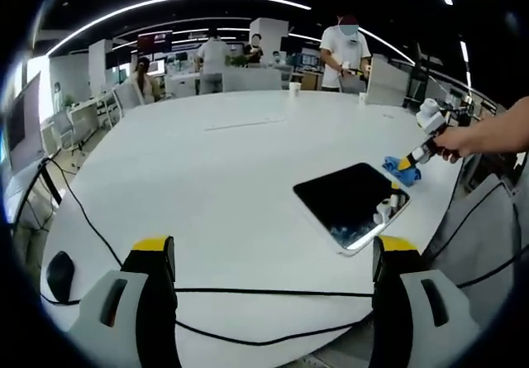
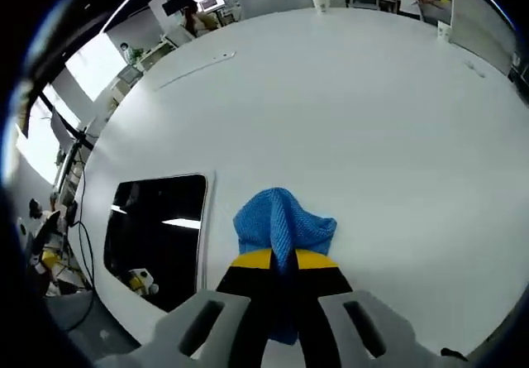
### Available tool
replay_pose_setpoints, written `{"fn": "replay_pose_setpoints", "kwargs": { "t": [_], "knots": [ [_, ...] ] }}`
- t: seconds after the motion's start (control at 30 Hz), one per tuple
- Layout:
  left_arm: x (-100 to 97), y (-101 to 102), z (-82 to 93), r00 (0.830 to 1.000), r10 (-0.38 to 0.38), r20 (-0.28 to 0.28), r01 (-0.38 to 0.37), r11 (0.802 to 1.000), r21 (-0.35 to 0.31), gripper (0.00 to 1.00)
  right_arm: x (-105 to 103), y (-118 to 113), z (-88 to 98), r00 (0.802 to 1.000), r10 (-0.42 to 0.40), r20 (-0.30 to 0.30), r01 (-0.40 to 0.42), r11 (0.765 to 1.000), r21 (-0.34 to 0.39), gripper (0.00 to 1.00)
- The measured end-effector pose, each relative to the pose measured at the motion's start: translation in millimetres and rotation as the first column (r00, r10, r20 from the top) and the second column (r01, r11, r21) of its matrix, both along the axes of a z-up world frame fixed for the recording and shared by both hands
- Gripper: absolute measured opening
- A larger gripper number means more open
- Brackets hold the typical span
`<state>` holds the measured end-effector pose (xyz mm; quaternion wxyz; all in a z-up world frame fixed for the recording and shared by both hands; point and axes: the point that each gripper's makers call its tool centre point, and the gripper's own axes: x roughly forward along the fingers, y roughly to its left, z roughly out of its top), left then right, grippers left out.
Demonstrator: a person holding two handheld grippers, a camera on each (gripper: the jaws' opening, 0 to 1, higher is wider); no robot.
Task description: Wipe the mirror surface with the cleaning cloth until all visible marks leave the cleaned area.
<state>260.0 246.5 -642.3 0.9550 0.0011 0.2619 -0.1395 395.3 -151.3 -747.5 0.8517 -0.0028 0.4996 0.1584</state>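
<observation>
Right, here is how things lie for you.
Right gripper [image 2: 283, 262]: your fingers are pinched together on the blue cleaning cloth [image 2: 283, 223], which bunches up just ahead of the tips and touches the white table [image 2: 347, 103].
Left gripper [image 1: 273, 248]: your fingers stand wide apart and hold nothing; they hover over bare table with black cables [image 1: 248, 292] running across just in front of them.
Mirror [image 2: 157, 231]: it lies flat and dark, just to the left of your right fingers in the right gripper view; the cloth sits beside its edge, not on the glass. In the left gripper view the mirror [image 1: 351, 203] is ahead and to the right of your left fingers.
Step in hand: bringing the cloth onto the glass, I judge. Slide it left over the near edge, keep it flat, and wipe in overlapping passes. I cannot make out marks on the glass.
Edges: the table's rim runs close beyond the mirror's far side, so shorten strokes there; a push could shift the mirror toward it.
Open room: wide bare table lies ahead and right of the right fingers.
</observation>
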Motion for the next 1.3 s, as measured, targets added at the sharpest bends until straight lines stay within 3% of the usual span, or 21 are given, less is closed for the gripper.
{"fn": "replay_pose_setpoints", "kwargs": {
  "t": [0.1,0.2,0.37,0.47,0.53,0.57,0.6,0.63,0.73,0.8,0.87,0.9,1.0,1.03,1.07,1.1,1.13,1.17,1.2,1.3],
  "knots": [
    [0.2,0,1.5,1.000,0.001,0.000,-0.001,1.000,0.001,0.99,-1,1,1.2,0.996,0.092,0.021,-0.090,0.995,-0.050,0.03],
    [0.6,0,3.3,1.000,0.004,0.008,-0.004,1.000,-0.004,0.99,0,5,3.0,0.996,0.086,0.021,-0.086,0.996,-0.027,0.09],
    [0.0,1,4.7,1.000,0.010,0.012,-0.010,1.000,-0.002,0.99,3,6,11.9,0.996,0.069,0.057,-0.070,0.997,0.013,0.44],
    [0.6,2,6.0,1.000,0.013,0.019,-0.013,1.000,-0.001,0.99,1,9,21.9,0.991,0.098,0.095,-0.103,0.994,0.044,0.51],
    [0.7,3,6.3,1.000,0.018,0.020,-0.018,1.000,-0.004,0.99,6,7,32.4,0.980,0.125,0.156,-0.135,0.990,0.050,0.64],
    [0.6,3,6.6,1.000,0.020,0.021,-0.020,1.000,-0.004,0.99,11,5,42.8,0.964,0.141,0.226,-0.153,0.987,0.037,0.76],
    [0.4,3,6.7,1.000,0.021,0.022,-0.021,1.000,-0.004,0.99,13,5,48.4,0.954,0.156,0.257,-0.171,0.984,0.041,0.93],
    [0.0,3,6.4,1.000,0.022,0.022,-0.022,1.000,-0.008,0.99,12,9,57.9,0.939,0.174,0.298,-0.207,0.975,0.083,0.98],
    [-1.9,-1,5.1,1.000,0.016,0.010,-0.016,0.999,-0.029,0.99,-3,1,68.7,0.935,0.211,0.286,-0.249,0.963,0.103,0.99],
    [-2.9,-4,6.3,1.000,0.004,0.012,-0.004,1.000,-0.023,0.99,-11,-8,77.5,0.921,0.236,0.311,-0.274,0.958,0.084,0.99],
    [-2.7,-5,9.6,1.000,-0.003,0.021,0.003,0.999,-0.033,0.99,-19,-9,87.4,0.907,0.238,0.347,-0.292,0.950,0.113,0.99],
    [-2.7,-6,10.7,1.000,-0.007,0.022,0.007,0.999,-0.039,0.99,-26,-5,95.2,0.885,0.263,0.383,-0.333,0.935,0.126,0.99],
    [-3.2,-4,9.4,1.000,-0.010,0.021,0.011,0.999,-0.043,0.99,-43,-12,101.8,0.864,0.289,0.413,-0.354,0.931,0.089,0.99],
    [-3.9,-2,9.4,1.000,-0.009,0.022,0.010,0.999,-0.044,0.99,-49,-13,101.9,0.871,0.280,0.403,-0.346,0.933,0.100,0.99],
    [-5.6,-1,10.0,1.000,-0.009,0.025,0.010,0.999,-0.045,0.99,-57,-15,99.8,0.892,0.253,0.374,-0.322,0.937,0.135,0.99],
    [-7.4,0,10.4,1.000,-0.008,0.024,0.009,0.999,-0.045,0.99,-58,-16,102.3,0.880,0.256,0.401,-0.331,0.935,0.130,0.99],
    [-10.5,1,11.8,1.000,-0.003,0.026,0.005,0.999,-0.045,0.99,-57,-18,108.1,0.841,0.274,0.465,-0.347,0.935,0.076,0.99],
    [-12.5,3,12.7,1.000,0.001,0.027,0.000,0.999,-0.050,0.99,-58,-21,109.0,0.826,0.288,0.484,-0.347,0.937,0.035,0.99],
    [-15.4,4,12.4,1.000,0.008,0.023,-0.006,0.998,-0.056,0.99,-66,-21,104.7,0.842,0.292,0.455,-0.345,0.938,0.038,0.99],
    [-21.1,8,10.9,1.000,0.019,0.018,-0.018,0.998,-0.055,0.99,-72,-17,107.3,0.847,0.264,0.462,-0.345,0.934,0.098,0.99]
  ]
}}
